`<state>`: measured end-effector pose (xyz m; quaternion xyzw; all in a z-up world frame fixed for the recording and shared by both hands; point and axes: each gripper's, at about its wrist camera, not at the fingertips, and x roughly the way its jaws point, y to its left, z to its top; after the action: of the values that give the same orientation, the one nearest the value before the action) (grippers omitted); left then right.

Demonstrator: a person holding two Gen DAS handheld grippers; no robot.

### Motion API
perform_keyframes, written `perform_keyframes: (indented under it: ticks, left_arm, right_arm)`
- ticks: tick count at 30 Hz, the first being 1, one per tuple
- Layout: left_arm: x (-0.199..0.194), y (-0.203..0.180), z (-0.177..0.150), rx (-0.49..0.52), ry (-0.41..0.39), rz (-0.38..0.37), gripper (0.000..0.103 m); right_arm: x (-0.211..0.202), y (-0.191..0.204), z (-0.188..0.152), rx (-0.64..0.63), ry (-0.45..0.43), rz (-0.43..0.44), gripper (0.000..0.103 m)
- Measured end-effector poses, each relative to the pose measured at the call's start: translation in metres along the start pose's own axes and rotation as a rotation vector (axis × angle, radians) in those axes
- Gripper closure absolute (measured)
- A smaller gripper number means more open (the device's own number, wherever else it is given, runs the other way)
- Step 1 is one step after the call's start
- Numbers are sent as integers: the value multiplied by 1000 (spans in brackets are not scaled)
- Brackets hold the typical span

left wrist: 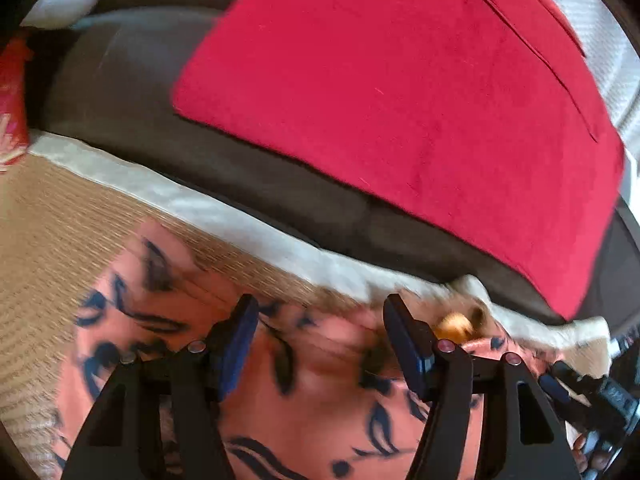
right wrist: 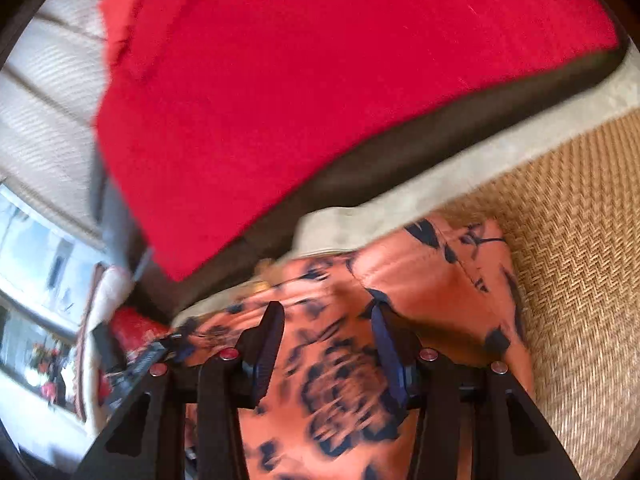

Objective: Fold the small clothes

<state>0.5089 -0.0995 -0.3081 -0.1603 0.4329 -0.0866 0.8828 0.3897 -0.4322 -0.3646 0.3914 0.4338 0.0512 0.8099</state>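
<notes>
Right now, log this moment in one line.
left gripper open | right gripper open | both over orange dark-patterned garment | woven mat

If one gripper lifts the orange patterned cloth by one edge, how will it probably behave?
The orange patterned cloth looks thin and creased, so it will probably hang limp rather than hold shape. Its faint sheen suggests it may slip between the pads. It seems light, lying flat on the woven mat.

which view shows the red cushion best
The left wrist view: the red cushion shows its near corner, long edges and a seam. The right wrist view has it larger but blurred, cut off at the top.
</notes>
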Motion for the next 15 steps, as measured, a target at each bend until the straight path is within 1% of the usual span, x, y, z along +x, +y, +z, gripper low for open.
perform_keyframes:
  ticks: [1,3,5,6,7,9,10,12,15]
  left_arm:
    - [-8,5,3,-26,-23,14,37]
    - [-25,6,6,-43,-67,7,37]
    - [-43,-7,6,15,-106,3,37]
    - [-51,-19,3,76,-110,13,36]
    - [-56,-30,-1,127,-103,24,36]
    - [-63,-43,-9,187,-81,17,36]
    - [-67,-48,-16,208,-56,-4,35]
    - [-71,-58,-36,234,20,-38,33]
    - [-75,-65,-64,268,94,-8,32]
  right_arm:
    - [2,-7,2,5,-38,-48,55]
    - [-8,-18,8,25,-176,-107,55]
    - [-21,-23,11,60,-232,-79,55]
    - [-32,-22,10,64,-257,-50,54]
    - [-38,-19,9,54,-264,-41,54]
    - [-50,-9,3,13,-249,-31,54]
    - [-55,-3,-1,-3,-240,-26,54]
    - [-60,11,-15,-49,-205,-20,54]
    - [-67,26,-40,-103,-147,-43,54]
